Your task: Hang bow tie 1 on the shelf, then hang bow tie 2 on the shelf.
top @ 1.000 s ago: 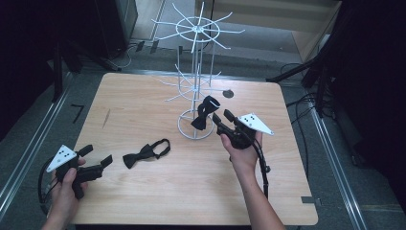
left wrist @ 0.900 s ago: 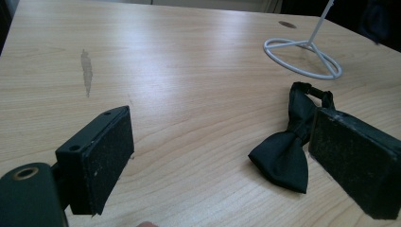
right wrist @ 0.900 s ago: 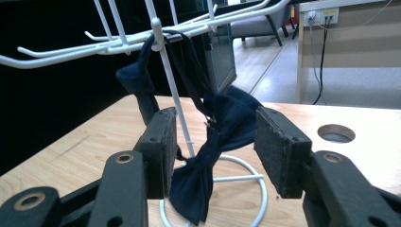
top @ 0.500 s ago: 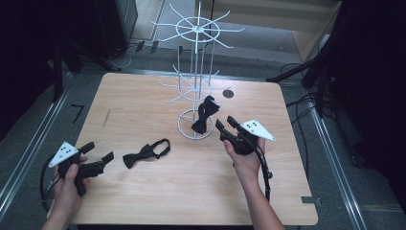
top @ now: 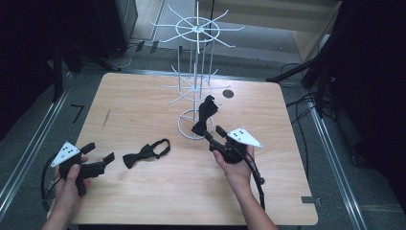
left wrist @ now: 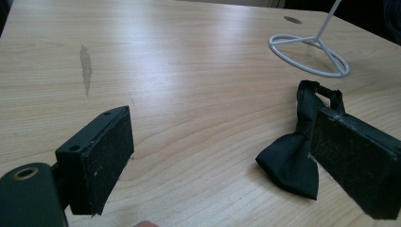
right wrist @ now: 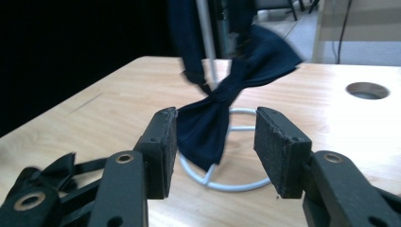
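Matt black cloth bow tie [top: 205, 115], glossy white wire rack [top: 195, 76], seemingly smooth wood table [top: 143, 96].

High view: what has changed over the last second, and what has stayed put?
The right gripper has drawn back from the hanging bow tie toward the table's near edge and sunk slightly; its jaws stand open, and the tie hangs on the rack, its lower end just ahead of them. The left gripper, open, and the bow tie on the table have not moved.

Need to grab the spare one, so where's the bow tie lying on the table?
In the high view the bow tie lies flat left of the rack's ring base, near the left gripper.
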A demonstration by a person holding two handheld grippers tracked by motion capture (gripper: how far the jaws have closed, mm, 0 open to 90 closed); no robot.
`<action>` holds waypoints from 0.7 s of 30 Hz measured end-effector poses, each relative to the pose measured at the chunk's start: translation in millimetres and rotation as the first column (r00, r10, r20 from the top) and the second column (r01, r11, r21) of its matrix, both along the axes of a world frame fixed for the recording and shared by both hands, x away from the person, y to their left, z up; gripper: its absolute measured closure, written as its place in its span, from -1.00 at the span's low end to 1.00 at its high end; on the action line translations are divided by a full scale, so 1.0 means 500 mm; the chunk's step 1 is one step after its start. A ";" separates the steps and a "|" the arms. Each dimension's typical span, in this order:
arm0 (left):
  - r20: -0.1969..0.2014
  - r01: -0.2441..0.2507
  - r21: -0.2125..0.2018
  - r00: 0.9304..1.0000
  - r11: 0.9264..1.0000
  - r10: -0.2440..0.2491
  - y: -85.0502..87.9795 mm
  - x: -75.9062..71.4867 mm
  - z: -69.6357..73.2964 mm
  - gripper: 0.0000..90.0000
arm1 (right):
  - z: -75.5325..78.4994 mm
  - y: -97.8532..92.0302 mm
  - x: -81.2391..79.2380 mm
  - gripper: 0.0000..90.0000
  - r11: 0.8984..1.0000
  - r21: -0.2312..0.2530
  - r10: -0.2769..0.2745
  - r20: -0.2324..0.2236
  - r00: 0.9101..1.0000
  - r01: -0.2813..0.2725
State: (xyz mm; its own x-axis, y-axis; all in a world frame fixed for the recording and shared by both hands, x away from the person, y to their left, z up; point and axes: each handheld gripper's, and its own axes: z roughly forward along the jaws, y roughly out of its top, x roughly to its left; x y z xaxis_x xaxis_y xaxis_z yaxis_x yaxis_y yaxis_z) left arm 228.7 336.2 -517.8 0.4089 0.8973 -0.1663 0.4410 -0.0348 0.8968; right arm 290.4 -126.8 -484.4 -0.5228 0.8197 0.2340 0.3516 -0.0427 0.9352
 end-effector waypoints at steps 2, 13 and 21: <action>0.000 0.010 0.000 1.000 1.000 -0.010 -0.002 -0.002 0.001 -0.85 | -0.001 0.011 -0.006 0.14 1.000 -0.009 0.017 0.002 1.000 -0.017; -0.035 0.060 0.043 0.998 0.997 -0.059 -0.027 0.008 -0.007 -0.90 | -0.012 0.054 -0.018 0.14 0.997 -0.041 0.069 0.001 0.998 -0.069; -0.038 0.057 0.053 0.998 0.997 -0.055 -0.029 0.010 -0.009 -0.90 | -0.020 0.070 -0.021 0.14 0.994 -0.055 0.089 -0.007 0.996 -0.089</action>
